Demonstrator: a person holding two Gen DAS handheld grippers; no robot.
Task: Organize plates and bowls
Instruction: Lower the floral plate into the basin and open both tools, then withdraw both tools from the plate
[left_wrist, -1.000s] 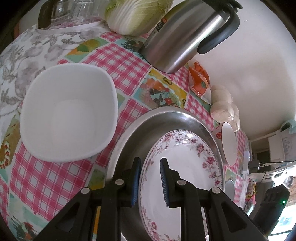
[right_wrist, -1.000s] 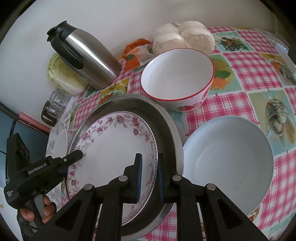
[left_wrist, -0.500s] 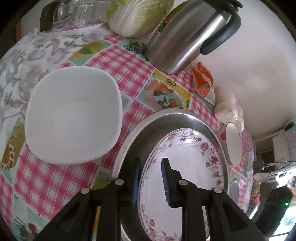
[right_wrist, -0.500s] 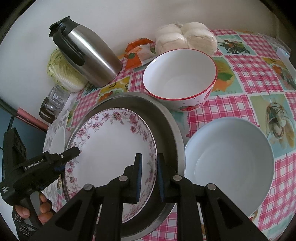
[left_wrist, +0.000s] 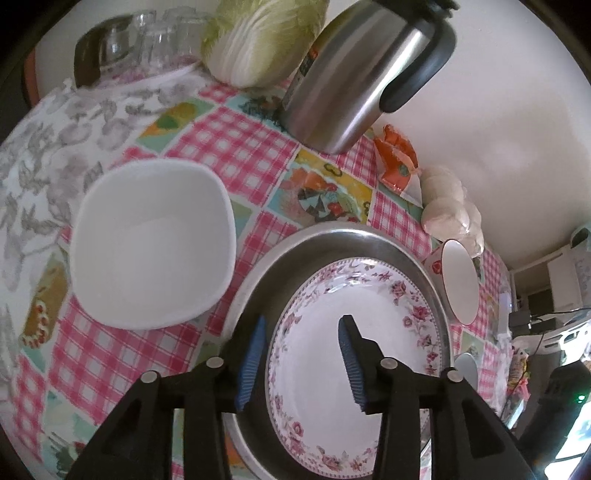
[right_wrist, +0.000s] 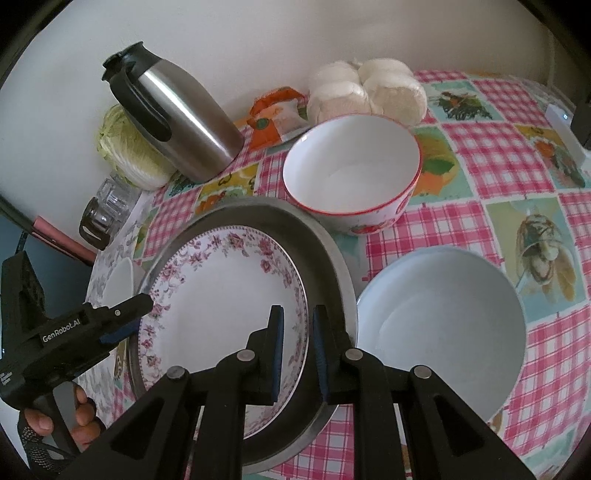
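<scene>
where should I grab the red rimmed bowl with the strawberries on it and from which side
Take the red-rimmed bowl by its thin upright rim, one finger inside and one outside, coming down from above. The side toward the right gripper looks best: there it is bare, while the metal pan crowds one side and the buns sit behind.

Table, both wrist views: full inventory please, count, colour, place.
floral plate: 1, white with pink flowers, inside the metal tray
metal tray: 1, grey steel, mid-table
square bowl: 1, white, left of the tray
red-rimmed bowl: 1, white inside, behind the tray
pale blue bowl: 1, right of the tray
thermos jug: 1, steel and black, by the wall
cabbage: 1, pale green, by the jug
glassware: several, clear, far corner
orange packet: 1, by the wall
buns: bagged, white, by the wall
left gripper: jaws opening around the plate's rim
right gripper: shut on the plate's opposite rim
</scene>
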